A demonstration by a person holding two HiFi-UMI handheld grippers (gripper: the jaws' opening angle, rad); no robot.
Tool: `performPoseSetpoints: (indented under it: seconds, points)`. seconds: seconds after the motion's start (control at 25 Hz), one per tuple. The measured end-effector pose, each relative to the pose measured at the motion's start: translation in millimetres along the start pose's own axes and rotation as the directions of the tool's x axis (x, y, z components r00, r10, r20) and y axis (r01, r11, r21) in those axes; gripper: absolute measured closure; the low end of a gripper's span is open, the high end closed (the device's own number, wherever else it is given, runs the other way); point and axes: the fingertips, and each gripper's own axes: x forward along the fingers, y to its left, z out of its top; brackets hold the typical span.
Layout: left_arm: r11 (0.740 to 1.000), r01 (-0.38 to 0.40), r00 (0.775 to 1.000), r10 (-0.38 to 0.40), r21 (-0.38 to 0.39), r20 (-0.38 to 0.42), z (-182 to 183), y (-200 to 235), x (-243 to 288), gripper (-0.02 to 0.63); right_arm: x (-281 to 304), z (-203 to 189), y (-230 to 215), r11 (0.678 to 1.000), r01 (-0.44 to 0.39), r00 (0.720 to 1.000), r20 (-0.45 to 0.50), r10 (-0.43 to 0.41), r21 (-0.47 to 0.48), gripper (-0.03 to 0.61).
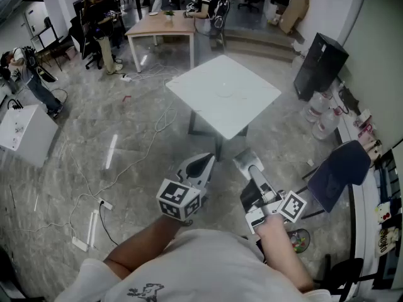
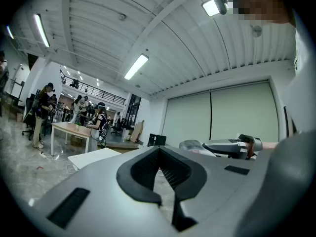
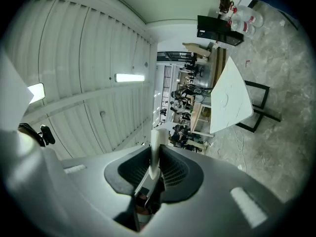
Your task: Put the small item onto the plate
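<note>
left tool (image 1: 203,163): jaws together, nothing between | right tool (image 1: 253,171): narrow, clamped on thin white small item (image 3: 154,144), held above the floor | white counter (image 1: 255,106): ahead, well apart | plate (image 1: 225,94): faint, on counter

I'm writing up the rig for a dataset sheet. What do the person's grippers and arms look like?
Both the left gripper and right gripper have smooth grey shells with ribbed black jaw pads. Each carries a cube of black-and-white square markers. No cables show. The person wears a white short-sleeved T-shirt with a small dark print.
</note>
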Motion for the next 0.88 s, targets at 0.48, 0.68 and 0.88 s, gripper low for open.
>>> performPoseSetpoints:
  seconds: [0.48, 0.68, 0.88]
  points:
    - [1.0, -0.002, 1.0, 0.002, 0.0, -0.001, -1.4, 1.5, 3.7, 0.607, 0.8, -0.1, -5.9, 1.0, 0.014, 1.0, -0.003, -0.014, 0.006, 0.523]
    - [1.0, -0.007, 1.0, 0.007, 0.001, 0.001, -3.7, 3.5, 7.3, 0.607, 2.9, 0.5, -12.4, 1.0, 0.019, 1.0, -0.012, -0.019, 0.007, 0.523]
    - [1.0, -0.016, 1.0, 0.016, -0.006, -0.004, -3.0, 15.4, 15.9, 0.607, 14.0, 7.4, -19.1, 1.0, 0.03, 1.0, -0.009, -0.03, 0.01, 0.523]
